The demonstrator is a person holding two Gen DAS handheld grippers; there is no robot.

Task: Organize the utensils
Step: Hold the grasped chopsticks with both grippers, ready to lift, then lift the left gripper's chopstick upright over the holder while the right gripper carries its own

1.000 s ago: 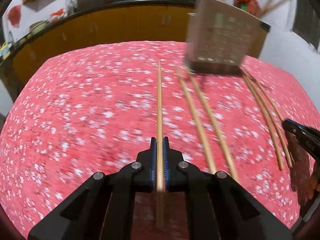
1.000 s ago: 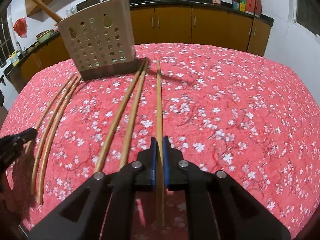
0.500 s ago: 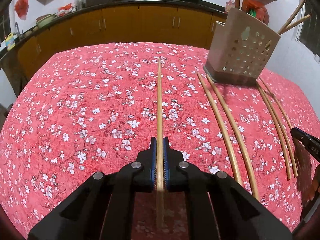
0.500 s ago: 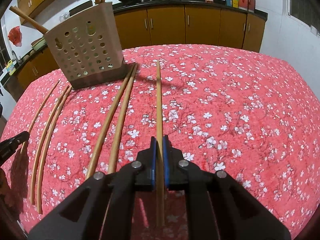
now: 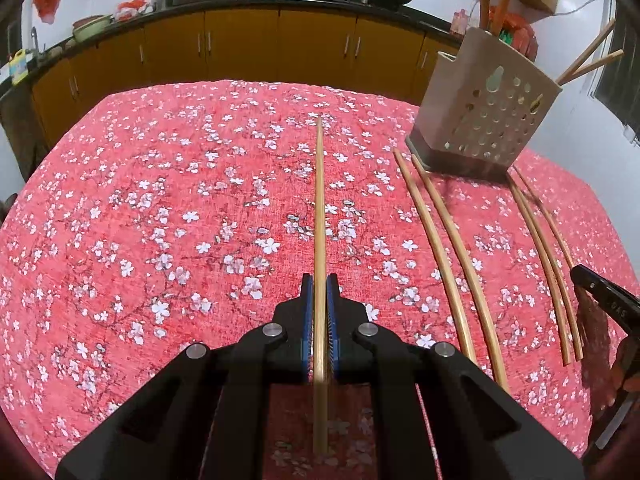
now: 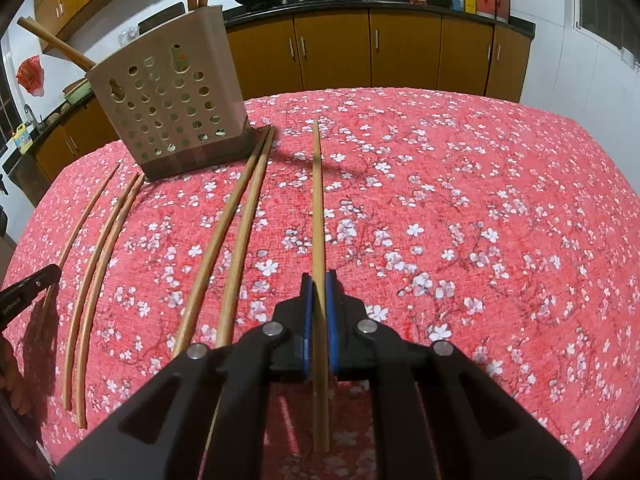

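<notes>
In the left wrist view my left gripper [image 5: 319, 285] is shut on a long wooden chopstick [image 5: 319, 200] that points ahead above the table. The right wrist view has my right gripper [image 6: 319, 281] shut on another chopstick [image 6: 317, 200], likewise pointing forward. A beige perforated utensil holder [image 5: 486, 120] [image 6: 168, 100] stands on the table with wooden sticks rising from it. Between the two grippers lie a thick pair of chopsticks [image 5: 448, 248] [image 6: 232, 232] and three thinner ones [image 5: 544, 256] [image 6: 100, 256], all loose on the cloth.
The table wears a red cloth with white blossoms [image 5: 160, 220] [image 6: 480, 220]. Orange-brown kitchen cabinets [image 5: 240, 48] under a dark counter with woks run behind it. The right gripper's tip [image 5: 600, 296] shows at one edge, the left gripper's tip [image 6: 28, 292] at the other.
The left view has swung, so the holder now sits further right and lower in it, and the blur is gone. Both chopsticks stay clamped. The right view has barely shifted.
</notes>
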